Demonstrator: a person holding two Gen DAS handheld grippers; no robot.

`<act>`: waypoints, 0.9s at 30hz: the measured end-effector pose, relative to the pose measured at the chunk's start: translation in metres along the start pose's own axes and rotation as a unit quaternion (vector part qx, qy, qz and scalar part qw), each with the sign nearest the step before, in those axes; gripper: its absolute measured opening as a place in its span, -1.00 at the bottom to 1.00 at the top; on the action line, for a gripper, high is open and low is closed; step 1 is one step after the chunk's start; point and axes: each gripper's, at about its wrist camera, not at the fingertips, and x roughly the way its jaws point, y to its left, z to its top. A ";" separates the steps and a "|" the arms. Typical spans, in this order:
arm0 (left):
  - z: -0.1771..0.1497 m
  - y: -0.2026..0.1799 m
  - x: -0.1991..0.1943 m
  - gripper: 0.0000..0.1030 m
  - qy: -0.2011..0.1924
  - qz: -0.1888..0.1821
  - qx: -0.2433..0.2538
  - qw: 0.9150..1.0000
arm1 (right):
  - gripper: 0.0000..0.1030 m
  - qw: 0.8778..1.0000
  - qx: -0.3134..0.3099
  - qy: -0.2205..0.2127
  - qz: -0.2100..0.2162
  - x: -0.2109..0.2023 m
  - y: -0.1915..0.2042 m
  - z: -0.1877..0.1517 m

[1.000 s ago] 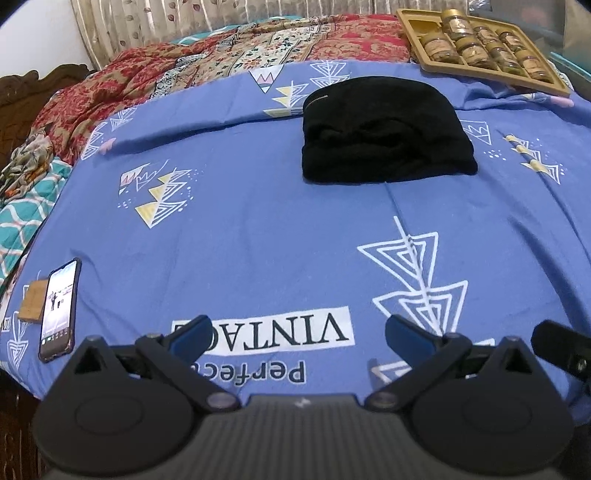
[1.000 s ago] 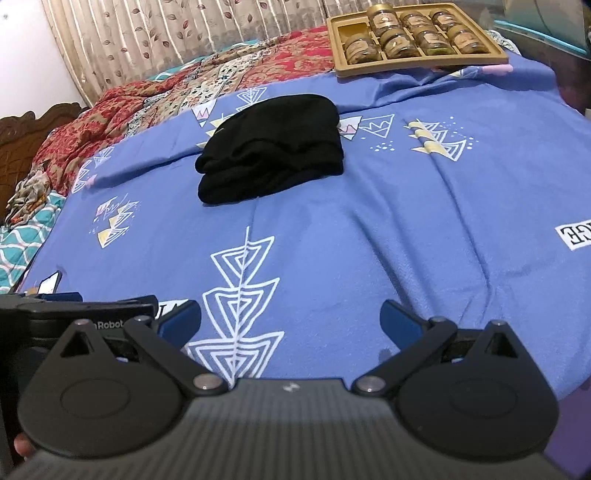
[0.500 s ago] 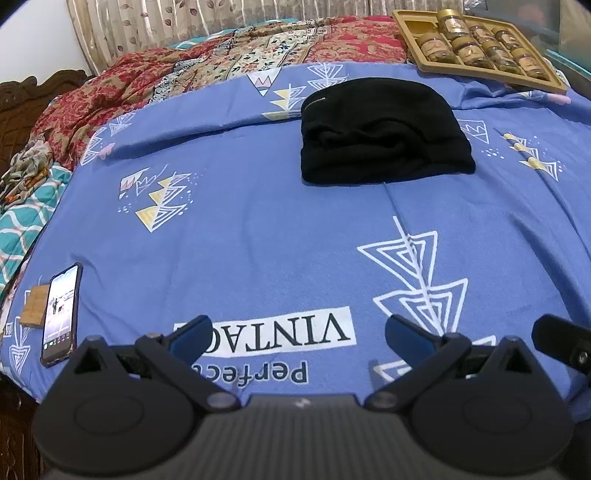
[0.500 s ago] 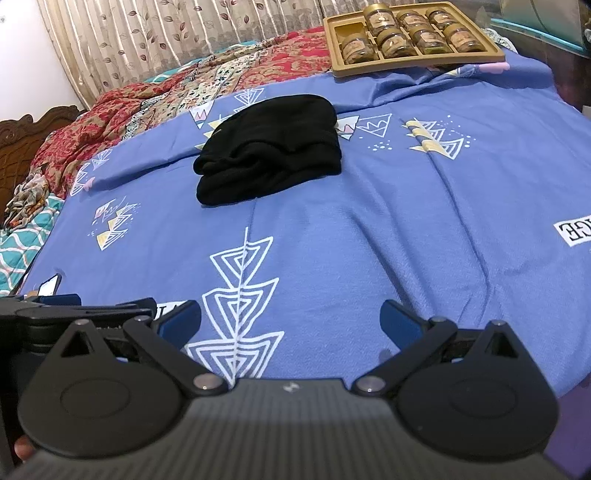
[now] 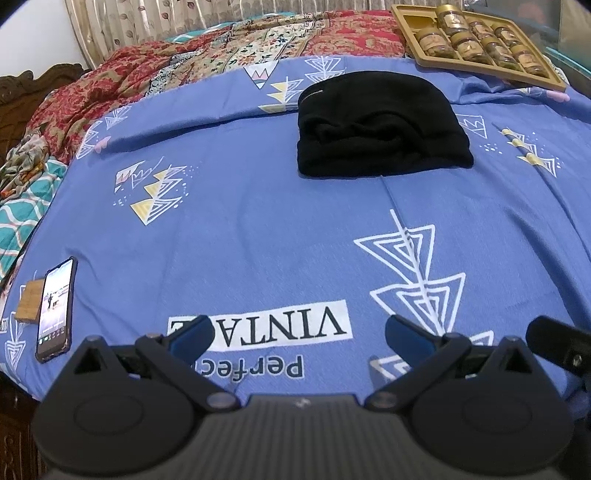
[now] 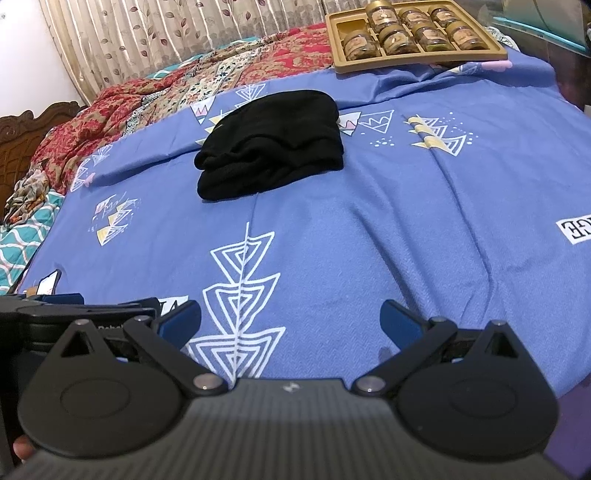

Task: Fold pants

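Note:
The black pants [image 5: 380, 125] lie folded into a compact stack on the blue patterned bedsheet [image 5: 258, 229], far from both grippers; they also show in the right wrist view [image 6: 273, 144]. My left gripper [image 5: 297, 332] is open and empty, low over the near edge of the bed. My right gripper [image 6: 291, 317] is open and empty, also near the front edge. The left gripper's body shows at the left of the right wrist view [image 6: 74, 310].
A tan tray of jars [image 5: 476, 40] sits at the far right of the bed, also in the right wrist view [image 6: 410, 33]. A phone [image 5: 55, 306] lies at the left edge. Red patterned bedding [image 5: 184, 70] and a wooden headboard [image 6: 26, 133] are at the back left.
Both grippers have drifted slightly; the view barely shifts. The pants stay still and both grippers stay open.

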 end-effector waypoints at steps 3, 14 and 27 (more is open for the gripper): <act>0.000 0.001 0.000 1.00 0.001 -0.002 -0.003 1.000 | 1.00 1.000 -0.001 0.000 0.000 0.000 0.001 0.000; 0.004 0.008 -0.005 1.00 -0.011 -0.004 -0.015 1.000 | 1.00 1.000 -0.011 -0.003 0.003 -0.001 0.006 0.001; 0.004 0.013 -0.008 1.00 -0.019 -0.019 -0.026 0.999 | 1.00 1.000 -0.019 -0.001 0.003 0.001 0.011 0.000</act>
